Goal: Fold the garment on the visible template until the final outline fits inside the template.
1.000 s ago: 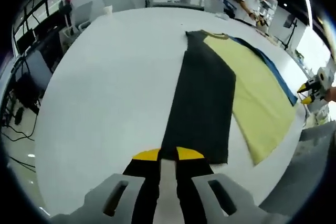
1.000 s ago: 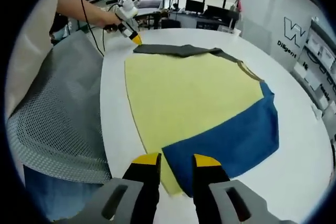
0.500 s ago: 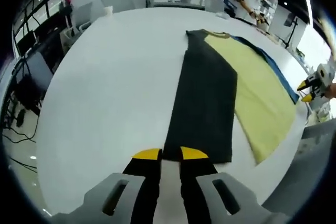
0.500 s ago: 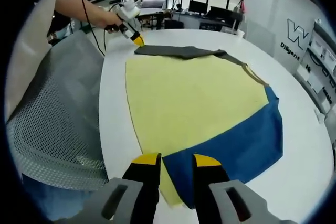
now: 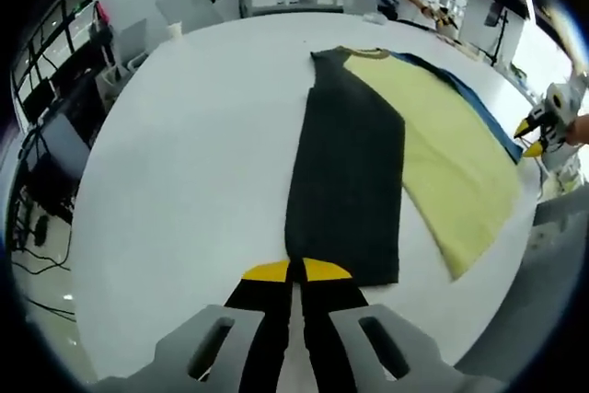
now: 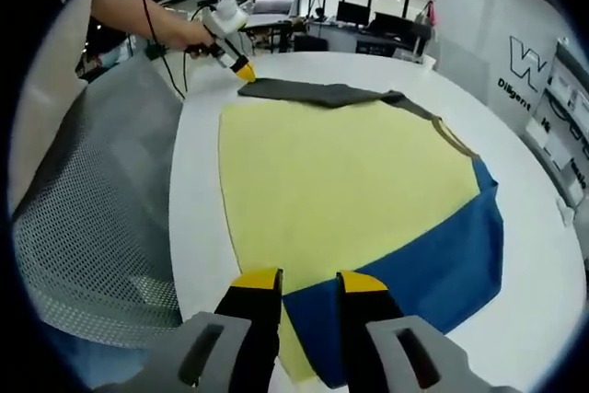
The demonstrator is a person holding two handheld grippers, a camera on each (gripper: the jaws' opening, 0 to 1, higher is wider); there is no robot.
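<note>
Garment (image 5: 354, 172) lies flat on the white table (image 5: 184, 163): a dark grey panel folded over a yellow body (image 6: 340, 181), with a blue section (image 6: 433, 269) at the far side. No template outline can be made out under it.

Left gripper (image 5: 294, 271) sits at the grey panel's near hem; jaws nearly together, tips at the fabric edge, possibly pinching it, though contact is not clear.

Right gripper (image 6: 308, 278) is at the yellow/blue seam near the table edge, jaws apart with cloth between them.

Grey mesh chair back (image 6: 101, 218) stands just beside the table.
</note>
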